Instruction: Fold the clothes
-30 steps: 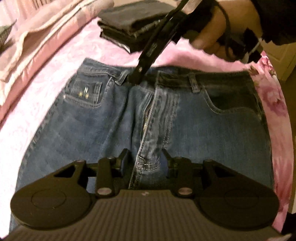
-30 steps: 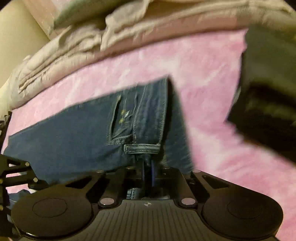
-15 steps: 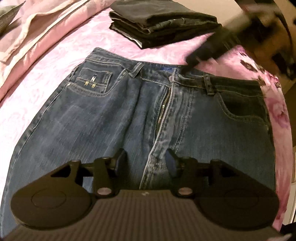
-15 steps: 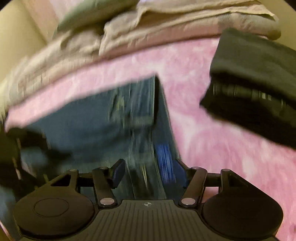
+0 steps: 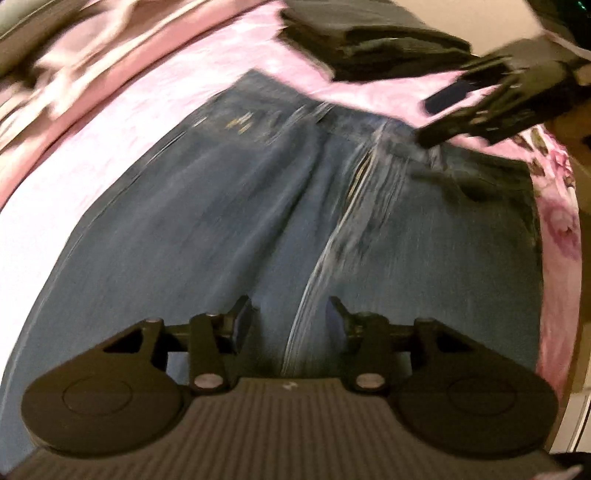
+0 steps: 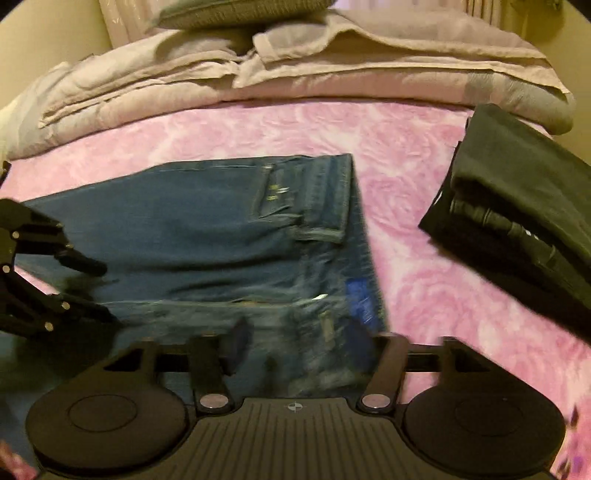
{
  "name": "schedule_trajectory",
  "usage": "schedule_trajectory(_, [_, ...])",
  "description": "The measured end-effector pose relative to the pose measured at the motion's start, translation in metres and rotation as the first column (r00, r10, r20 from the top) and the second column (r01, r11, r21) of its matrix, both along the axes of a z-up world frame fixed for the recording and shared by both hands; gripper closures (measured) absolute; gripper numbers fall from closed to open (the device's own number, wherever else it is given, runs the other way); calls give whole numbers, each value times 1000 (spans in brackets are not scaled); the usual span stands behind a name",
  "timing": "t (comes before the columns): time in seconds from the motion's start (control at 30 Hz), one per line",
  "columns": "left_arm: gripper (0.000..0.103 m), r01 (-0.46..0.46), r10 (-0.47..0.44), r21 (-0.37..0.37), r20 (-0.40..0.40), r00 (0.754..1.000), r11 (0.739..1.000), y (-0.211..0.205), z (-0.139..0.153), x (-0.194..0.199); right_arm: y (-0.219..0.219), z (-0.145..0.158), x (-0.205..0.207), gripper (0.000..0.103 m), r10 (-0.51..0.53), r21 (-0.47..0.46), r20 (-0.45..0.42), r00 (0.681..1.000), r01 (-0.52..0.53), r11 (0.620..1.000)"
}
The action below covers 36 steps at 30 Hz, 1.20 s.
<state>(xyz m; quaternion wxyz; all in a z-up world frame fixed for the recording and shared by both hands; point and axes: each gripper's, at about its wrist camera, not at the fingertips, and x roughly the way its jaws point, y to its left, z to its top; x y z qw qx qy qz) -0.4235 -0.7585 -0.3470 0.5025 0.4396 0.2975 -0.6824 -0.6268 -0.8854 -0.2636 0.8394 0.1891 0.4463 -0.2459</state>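
Note:
Blue jeans (image 5: pixel 229 221) lie flat, front up, on the pink bedspread (image 5: pixel 122 122); they also show in the right wrist view (image 6: pixel 192 236). My left gripper (image 5: pixel 290 319) is open and empty, just above the jeans near the crotch seam. My right gripper (image 6: pixel 299 345) is open and empty above the waistband; it also shows in the left wrist view (image 5: pixel 454 118) at the upper right, over the waistband. The left gripper shows at the left edge of the right wrist view (image 6: pixel 77 288).
A stack of folded dark clothes (image 6: pixel 517 221) lies on the bed beyond the waistband, also in the left wrist view (image 5: pixel 369 48). A folded beige duvet (image 6: pixel 295 70) and pillow (image 6: pixel 236 13) lie along the head of the bed.
My right gripper let go of the waistband, opened and drew back from it. My left gripper stayed open and shifted slightly over the jeans.

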Motion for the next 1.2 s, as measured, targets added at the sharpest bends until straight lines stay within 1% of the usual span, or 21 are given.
schedule_trajectory(0.03, [63,-25,25,13,19,1000,1000,18,5,11,14,5,-2,7,-7,-6,3,1000,7,1000])
schedule_trajectory(0.07, [62,-50,49,27,38,998,998,37,10,22,27,10,-3,7,-12,-7,5,1000,12,1000])
schedule_trajectory(0.13, [62,-102,97,52,78,992,993,75,21,43,53,16,-5,7,-9,26,3,1000,8,1000])
schedule_trajectory(0.23, [60,-180,167,92,134,977,979,132,36,75,96,22,-9,7,2,58,-29,1000,0,998])
schedule_trajectory(0.3, [57,-214,195,101,171,966,972,172,47,94,124,26,-9,7,20,66,-59,998,-16,998])
schedule_trajectory(0.4, [52,-228,202,106,213,956,968,229,60,116,165,37,-5,7,32,51,-91,995,-28,998])
schedule_trajectory(0.5, [43,-229,201,104,228,953,968,282,71,136,201,52,2,7,20,14,-119,993,-18,1000])
schedule_trajectory(0.53, [42,-230,203,98,230,952,968,299,74,143,212,58,6,7,8,-1,-127,992,-8,1000])
schedule_trajectory(0.63, [34,-234,210,81,233,949,969,345,85,164,242,76,18,7,-45,-30,-162,986,41,999])
schedule_trajectory(0.67, [29,-237,214,77,235,948,968,357,89,170,252,82,22,7,-62,-32,-178,982,57,998])
schedule_trajectory(0.7, [18,-244,221,77,229,948,967,371,93,178,264,88,27,7,-76,-33,-194,978,71,997])
schedule_trajectory(0.77, [6,-264,243,80,205,948,961,398,101,193,284,99,36,7,-99,-38,-225,969,93,995])
schedule_trajectory(0.87, [5,-302,287,70,175,942,951,428,114,213,315,114,50,7,-117,-33,-254,960,112,993])
schedule_trajectory(0.93, [5,-338,325,55,170,930,940,443,121,223,335,123,58,7,-121,-30,-264,957,117,993])
schedule_trajectory(1.03, [5,-415,404,59,142,904,908,463,132,239,356,133,71,7,-108,-24,-282,953,106,994])
schedule_trajectory(1.2, [5,-546,540,83,84,838,834,488,139,256,377,142,87,7,-57,-20,-294,954,53,998])
